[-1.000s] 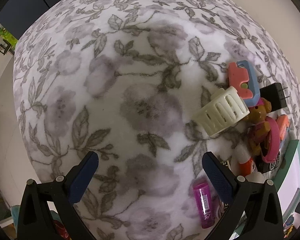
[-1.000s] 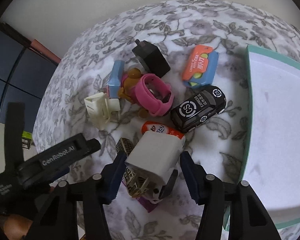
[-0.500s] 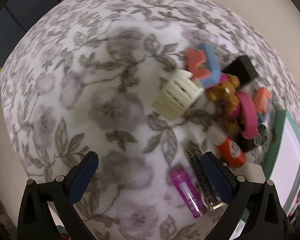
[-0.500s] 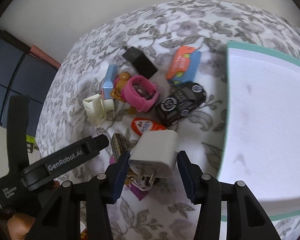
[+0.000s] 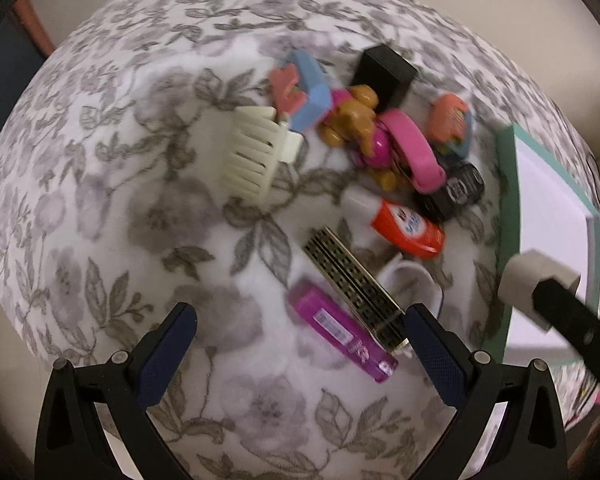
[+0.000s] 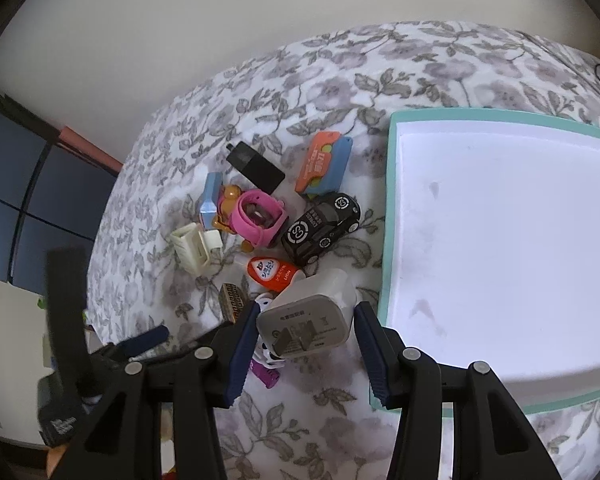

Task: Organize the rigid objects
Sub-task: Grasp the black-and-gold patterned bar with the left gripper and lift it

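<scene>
Lifted white charger [image 6: 306, 322] clamped in right hand-held gripper [image 6: 306, 330] nearer teal tray [image 6: 390, 200], left hand-held gripper [image 5: 300, 334] spread empty, "CS" on black car [image 6: 322, 226]

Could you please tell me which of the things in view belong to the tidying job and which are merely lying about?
Part of the job:
white charger, held in the right gripper
teal tray
toy car
cream hair clip
magenta tube
left gripper, open

Merely there:
floral cloth
dark cabinet
</scene>
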A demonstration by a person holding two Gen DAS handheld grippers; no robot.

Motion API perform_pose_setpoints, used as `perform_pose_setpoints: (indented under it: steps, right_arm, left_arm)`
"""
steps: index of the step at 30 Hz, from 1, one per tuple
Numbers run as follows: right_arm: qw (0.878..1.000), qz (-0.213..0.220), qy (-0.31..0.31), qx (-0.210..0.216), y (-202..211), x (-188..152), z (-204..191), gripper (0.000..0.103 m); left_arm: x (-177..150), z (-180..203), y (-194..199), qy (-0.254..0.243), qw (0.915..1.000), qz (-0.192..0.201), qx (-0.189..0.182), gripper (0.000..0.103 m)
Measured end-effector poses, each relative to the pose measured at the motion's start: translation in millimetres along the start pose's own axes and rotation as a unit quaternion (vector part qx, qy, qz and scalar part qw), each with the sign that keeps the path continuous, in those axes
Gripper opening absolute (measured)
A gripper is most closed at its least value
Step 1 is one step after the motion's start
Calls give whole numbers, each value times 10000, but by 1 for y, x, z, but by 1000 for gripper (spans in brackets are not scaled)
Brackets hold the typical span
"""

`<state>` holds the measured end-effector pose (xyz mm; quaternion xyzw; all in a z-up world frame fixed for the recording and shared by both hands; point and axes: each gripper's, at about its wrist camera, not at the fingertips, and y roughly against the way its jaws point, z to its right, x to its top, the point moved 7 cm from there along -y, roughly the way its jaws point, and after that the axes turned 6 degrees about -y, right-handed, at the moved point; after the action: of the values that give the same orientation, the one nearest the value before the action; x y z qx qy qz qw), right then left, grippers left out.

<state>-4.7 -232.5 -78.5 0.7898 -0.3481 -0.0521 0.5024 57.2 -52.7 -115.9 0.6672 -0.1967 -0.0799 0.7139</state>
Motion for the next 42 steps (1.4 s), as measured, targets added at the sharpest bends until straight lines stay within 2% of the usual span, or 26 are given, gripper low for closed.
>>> perform_pose_setpoints:
  steps: [7,10,15,18,22,24,27,34,35,37,42]
  right_arm:
    - [10000,12,-71,42,4,-2,1,52]
    - [9999,-23,-111,38,3,-2,4,52]
    - [9999,-55,-151,15,0,0,9,52]
    - [9998,-55,-202,-18,-1,2,14,52]
    - [9996,-103,-259,-75,-5,3,19,52]
    - [9995,-121,-276,-102,-6,2,21,52]
    - [9994,-137,-283,-107,-7,2,23,52]
    - [9992,-178,-348,-114,-8,-2,27,52]
    - [9991,-171,-362,-114,-7,-2,28,52]
    - [9991,-125,-390,-110,-4,-2,29,52]
    - [9989,31,-440,-146,9,-1,33,52]
  left_arm:
    - [-14,26,-6,-653,9975,-40,-262,103]
    - [-2,36,-15,-902,9952,25,-372,103]
    - [25,50,-30,-1441,9890,222,-261,103]
    - [31,55,-39,-1435,9886,239,-383,103]
    - [38,60,-46,-1572,9865,280,-361,101]
    - [32,59,-50,-1574,9860,257,-494,90]
    - [31,63,-51,-1596,9853,365,-484,83]
    - [27,67,-53,-1557,9863,345,-412,83]
    - [15,52,-46,-1538,9868,339,-383,83]
    - [11,42,-34,-1512,9874,371,-278,83]
    - [13,44,-7,-1343,9893,540,-209,83]
